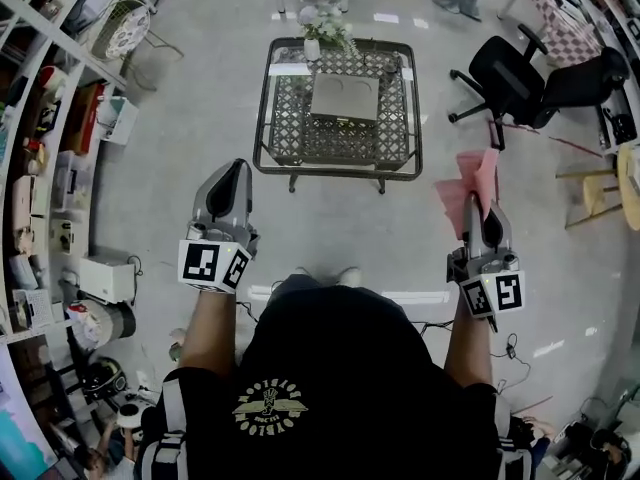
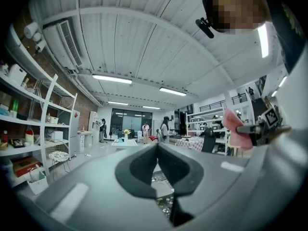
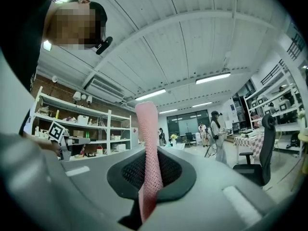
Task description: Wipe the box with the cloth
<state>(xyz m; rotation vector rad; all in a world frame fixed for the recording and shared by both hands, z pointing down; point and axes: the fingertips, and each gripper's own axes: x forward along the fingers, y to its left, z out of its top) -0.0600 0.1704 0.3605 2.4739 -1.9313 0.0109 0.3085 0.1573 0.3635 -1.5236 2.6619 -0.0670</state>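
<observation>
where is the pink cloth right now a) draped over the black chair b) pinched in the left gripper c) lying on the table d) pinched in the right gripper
d: the right gripper has its jaws shut on the pink cloth, which sticks up from between them, while the left gripper is shut on nothing and the box sits on the table with no cloth on it.

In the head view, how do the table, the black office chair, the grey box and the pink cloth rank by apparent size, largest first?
1. table
2. black office chair
3. grey box and pink cloth: they look about alike, and the cloth hangs nearer the camera, so I do not rank them.
</observation>
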